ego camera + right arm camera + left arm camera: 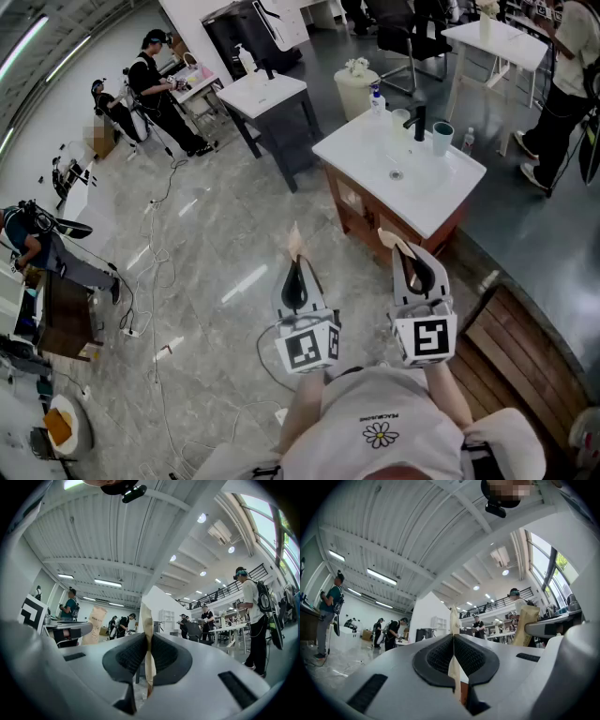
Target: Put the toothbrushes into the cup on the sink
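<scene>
Being held in the left gripper (296, 281) is a toothbrush (294, 242) in a tan paper wrapper, and a second toothbrush (387, 240), wrapped alike, is being gripped by the right gripper (417, 272). In both gripper views the jaws are being pressed tight on the wrapper, which is sticking up between the black pads (438, 656). The sink (427, 202) is standing well ahead across the grey floor (216, 244), with the teal cup (442, 138) on its back edge just beside the black tap (419, 122). By the look of it, the approach is being made and nothing is being placed yet. Next, each brush is needing to be brought over the cup mouth, tipped end-down and let go, one at a time.
</scene>
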